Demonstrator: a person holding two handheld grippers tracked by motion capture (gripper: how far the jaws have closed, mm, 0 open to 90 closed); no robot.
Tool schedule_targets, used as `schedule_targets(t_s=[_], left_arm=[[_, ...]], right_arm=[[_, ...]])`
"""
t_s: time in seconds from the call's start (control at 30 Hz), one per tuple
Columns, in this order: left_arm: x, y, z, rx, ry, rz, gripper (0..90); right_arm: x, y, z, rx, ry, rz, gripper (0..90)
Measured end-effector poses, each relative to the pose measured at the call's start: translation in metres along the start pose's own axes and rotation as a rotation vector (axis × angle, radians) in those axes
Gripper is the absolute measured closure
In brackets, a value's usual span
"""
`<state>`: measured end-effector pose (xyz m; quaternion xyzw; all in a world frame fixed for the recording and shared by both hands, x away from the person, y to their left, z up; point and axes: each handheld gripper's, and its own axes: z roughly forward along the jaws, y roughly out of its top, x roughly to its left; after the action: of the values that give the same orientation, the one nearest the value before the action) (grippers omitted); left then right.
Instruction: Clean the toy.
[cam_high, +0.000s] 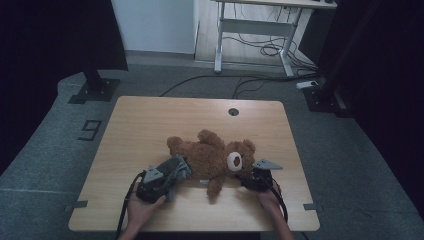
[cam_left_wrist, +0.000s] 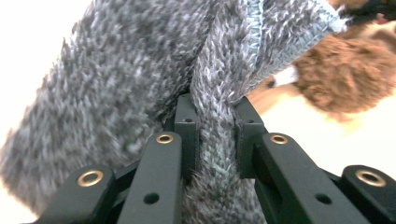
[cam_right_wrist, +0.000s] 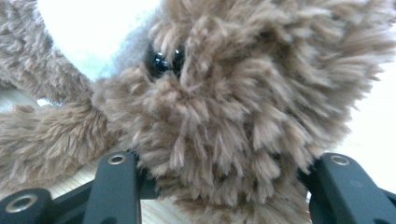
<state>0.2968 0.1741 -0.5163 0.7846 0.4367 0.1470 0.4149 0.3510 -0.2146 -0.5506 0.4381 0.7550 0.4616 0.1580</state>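
Tongs are being used on both sides at the lower middle of the high view. The left tongs (cam_high: 176, 169) are being clenched on a fold of a grey knitted garment (cam_high: 172, 170); in the left gripper view the grey knit (cam_left_wrist: 212, 135) is being pressed tightly between the two black jaws, near its stitched hem. The right tongs (cam_high: 248, 176) are being closed around the head of the brown teddy bear (cam_high: 212, 159), and in the right gripper view the fluffy head (cam_right_wrist: 243, 116) is being squeezed between the jaws, with a black eye visible above.

The bear is being kept lying on the wooden table (cam_high: 150, 125), a little below the centre of the frame, with its head toward the right and its legs toward the left. The garment is being held just at the bear's lower body, at the left of the toy. Probably the head is being gripped so that the toy is not sliding, while the knit is being drawn along its body. Whether it is being put on or taken off cannot be told.
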Motion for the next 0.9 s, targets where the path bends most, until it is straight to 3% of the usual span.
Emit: schedule_targets(t_s=[0.03,0.17,0.3,0.37,0.43,0.47,0.67,0.77,0.87,0.9], left_arm=[[0.006,0.000,-0.004,-0.010,0.008,-0.019,75.4],[0.012,0.002,-0.011,-0.034,0.039,-0.031,75.3],[0.012,0.009,-0.016,-0.072,0.058,-0.035,75.5],[0.009,0.015,-0.017,-0.097,0.045,-0.036,75.7],[-0.006,0.025,-0.015,-0.131,0.004,-0.011,75.8],[-0.006,0.025,-0.015,-0.131,0.004,-0.011,75.9],[-0.050,0.054,0.001,-0.193,-0.097,0.044,76.2],[-0.075,0.070,0.016,-0.192,-0.139,0.090,76.2],[-0.104,0.086,0.043,-0.171,-0.196,0.133,76.2],[-0.104,0.086,0.043,-0.171,-0.196,0.133,76.2]], right_arm=[[0.000,0.000,0.000,-0.001,-0.001,0.000,46.7],[0.000,0.000,0.000,-0.001,-0.002,0.001,46.7],[0.000,0.000,0.000,-0.001,-0.002,0.002,46.7],[0.000,0.000,0.000,-0.001,-0.002,0.003,46.7],[0.000,0.000,0.000,-0.001,-0.002,0.003,46.8],[0.000,0.000,0.000,-0.001,-0.002,0.003,46.8],[0.000,0.001,0.001,0.000,-0.002,0.008,46.8],[-0.001,0.001,0.001,-0.001,-0.002,0.007,46.8],[-0.001,0.001,0.001,-0.002,-0.003,0.007,46.8],[-0.001,0.001,0.001,-0.002,-0.003,0.007,46.8]])
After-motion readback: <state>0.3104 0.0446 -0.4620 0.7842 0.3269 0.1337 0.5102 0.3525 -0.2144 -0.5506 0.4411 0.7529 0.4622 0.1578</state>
